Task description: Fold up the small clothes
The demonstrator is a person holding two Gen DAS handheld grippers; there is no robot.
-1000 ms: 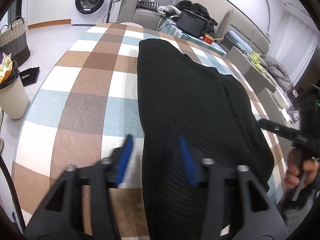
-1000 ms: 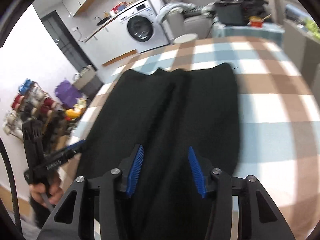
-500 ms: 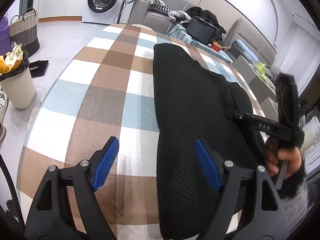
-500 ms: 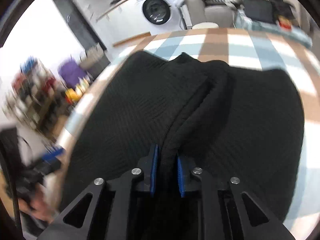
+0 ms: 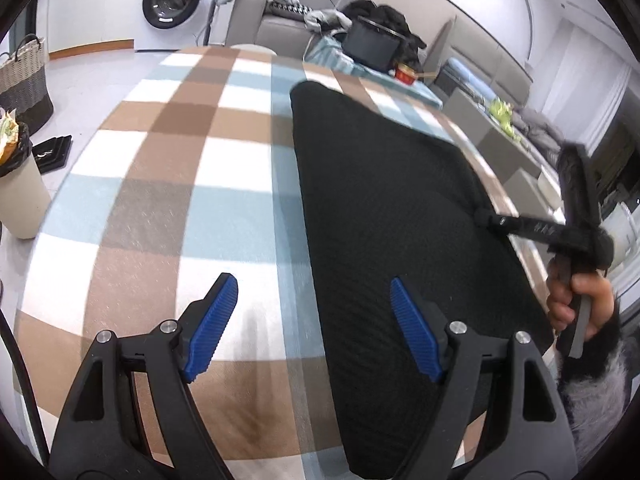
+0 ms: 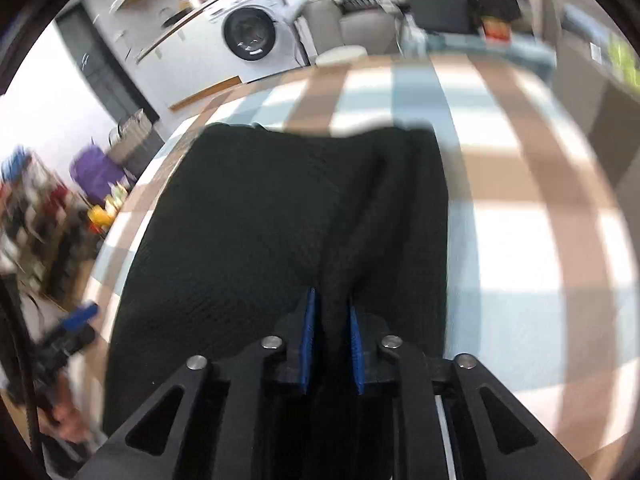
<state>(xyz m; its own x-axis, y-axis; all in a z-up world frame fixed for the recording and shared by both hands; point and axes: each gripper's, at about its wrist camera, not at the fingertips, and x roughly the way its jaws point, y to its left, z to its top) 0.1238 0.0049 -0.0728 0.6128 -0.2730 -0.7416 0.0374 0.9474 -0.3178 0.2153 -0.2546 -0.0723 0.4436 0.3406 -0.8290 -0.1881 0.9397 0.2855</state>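
Observation:
A black knitted garment (image 5: pixel 384 216) lies lengthwise on the checked tablecloth (image 5: pixel 168 184). My left gripper (image 5: pixel 314 320) is open above the garment's near left edge, one finger over the cloth, the other over the garment. My right gripper (image 6: pixel 330 336) is shut on a raised fold of the black garment (image 6: pixel 256 216) at its near end. The right gripper also shows in the left wrist view (image 5: pixel 486 218) at the garment's right edge, held by a hand.
A waste bin (image 5: pixel 16 196) and a woven basket (image 5: pixel 24 84) stand on the floor at the left. A washing machine (image 5: pixel 176 0), a sofa and a side table with a black case (image 5: pixel 372 42) lie beyond the table's far end.
My right gripper closed on a fold of the garment and has drawn it over to the right. My left gripper opened wider and shifted left to the garment's edge.

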